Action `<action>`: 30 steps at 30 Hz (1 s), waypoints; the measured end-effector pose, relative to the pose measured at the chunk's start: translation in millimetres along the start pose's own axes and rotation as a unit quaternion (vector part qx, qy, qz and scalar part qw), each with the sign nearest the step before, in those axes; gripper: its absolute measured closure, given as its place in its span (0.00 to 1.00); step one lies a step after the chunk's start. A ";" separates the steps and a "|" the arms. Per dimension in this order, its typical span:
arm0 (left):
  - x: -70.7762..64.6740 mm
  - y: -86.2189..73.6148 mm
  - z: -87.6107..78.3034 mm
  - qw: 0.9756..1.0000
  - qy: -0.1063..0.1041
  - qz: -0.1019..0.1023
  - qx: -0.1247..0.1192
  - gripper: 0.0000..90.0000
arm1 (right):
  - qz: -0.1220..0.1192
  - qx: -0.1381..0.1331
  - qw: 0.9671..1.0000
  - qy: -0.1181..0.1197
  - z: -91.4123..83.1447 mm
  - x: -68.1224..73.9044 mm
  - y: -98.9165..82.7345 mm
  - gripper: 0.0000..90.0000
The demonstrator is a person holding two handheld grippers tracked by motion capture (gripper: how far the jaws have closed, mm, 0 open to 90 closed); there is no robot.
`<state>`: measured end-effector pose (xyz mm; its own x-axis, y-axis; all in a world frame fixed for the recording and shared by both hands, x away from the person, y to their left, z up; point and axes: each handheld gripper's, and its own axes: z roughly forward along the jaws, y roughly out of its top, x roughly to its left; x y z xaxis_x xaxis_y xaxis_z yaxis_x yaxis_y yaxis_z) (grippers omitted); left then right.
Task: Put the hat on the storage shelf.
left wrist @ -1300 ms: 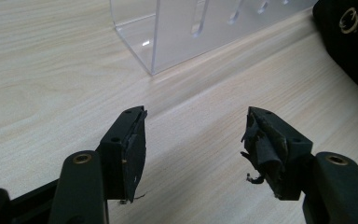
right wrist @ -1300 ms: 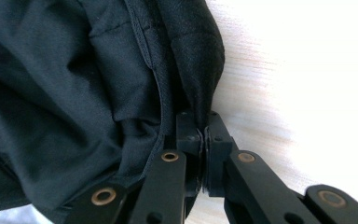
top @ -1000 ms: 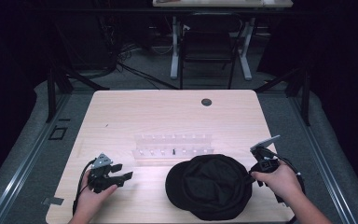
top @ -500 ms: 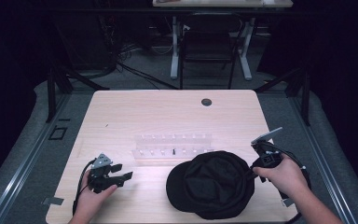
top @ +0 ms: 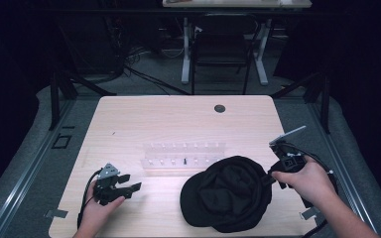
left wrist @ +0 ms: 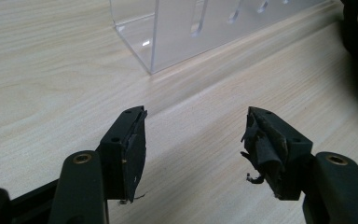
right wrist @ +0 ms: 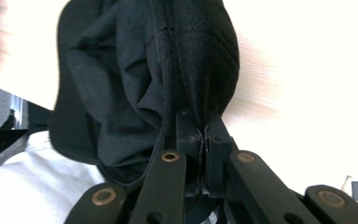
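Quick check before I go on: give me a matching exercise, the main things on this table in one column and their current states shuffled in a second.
1. soft black fabric cap
2. clear acrylic slotted rack
3. left gripper
4. right gripper

a. fingers apart, nothing between them
b. standing on the light wooden table, untouched
c. pinched at its edge
d. fingers closed on cloth

Pairs: 1-c, 2-b, 3-a, 4-d

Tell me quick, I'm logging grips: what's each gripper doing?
Left gripper: open, holding nothing.
Right gripper: shut on the black cap.
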<state>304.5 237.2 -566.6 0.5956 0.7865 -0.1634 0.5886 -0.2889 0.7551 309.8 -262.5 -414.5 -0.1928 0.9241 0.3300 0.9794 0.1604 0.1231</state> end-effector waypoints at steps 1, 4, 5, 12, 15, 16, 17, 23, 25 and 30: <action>0.1 0.2 -0.3 1.000 -0.001 0.001 0.002 0.43 | -0.001 0.001 1.000 0.002 -2.6 1.4 -0.2 0.97; -0.1 0.0 0.1 1.000 0.000 0.001 0.000 0.43 | -0.002 0.000 1.000 0.008 -7.6 4.2 -0.7 0.97; -0.3 0.0 0.2 1.000 -0.001 0.000 0.000 0.43 | -0.001 -0.002 1.000 0.011 -8.9 5.2 -1.0 0.97; -0.3 -0.1 0.3 1.000 0.000 -0.001 0.000 0.43 | 0.001 -0.002 0.998 0.068 -24.5 9.5 -0.8 0.97; -0.4 -0.1 0.5 1.000 0.000 -0.001 0.000 0.43 | 0.010 -0.008 0.995 0.097 -28.1 12.0 -1.0 0.97; -0.4 -0.1 0.4 1.000 0.000 0.000 0.000 0.43 | 0.006 -0.007 0.994 0.108 -29.5 11.6 -0.8 0.97; -0.2 0.1 0.1 1.000 -0.001 0.001 0.002 0.43 | 0.006 -0.007 0.992 0.122 -31.6 12.5 -0.9 0.98; -0.7 0.1 0.1 1.000 -0.003 0.002 0.003 0.43 | 0.007 -0.008 0.987 0.160 -35.4 13.0 -1.3 0.98; -0.9 0.2 0.4 1.000 -0.003 0.002 0.003 0.43 | 0.014 -0.014 0.985 0.172 -35.3 13.2 -2.0 0.97; -0.8 0.0 0.6 1.000 -0.003 0.001 0.003 0.43 | 0.022 -0.022 0.978 0.207 -35.6 13.6 -2.9 0.98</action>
<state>304.3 236.3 -566.9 0.5991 0.7833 -0.1660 0.5913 -0.2930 0.7514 302.2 -262.8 -377.0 -0.1675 0.7084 0.6857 0.9855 0.1006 0.1368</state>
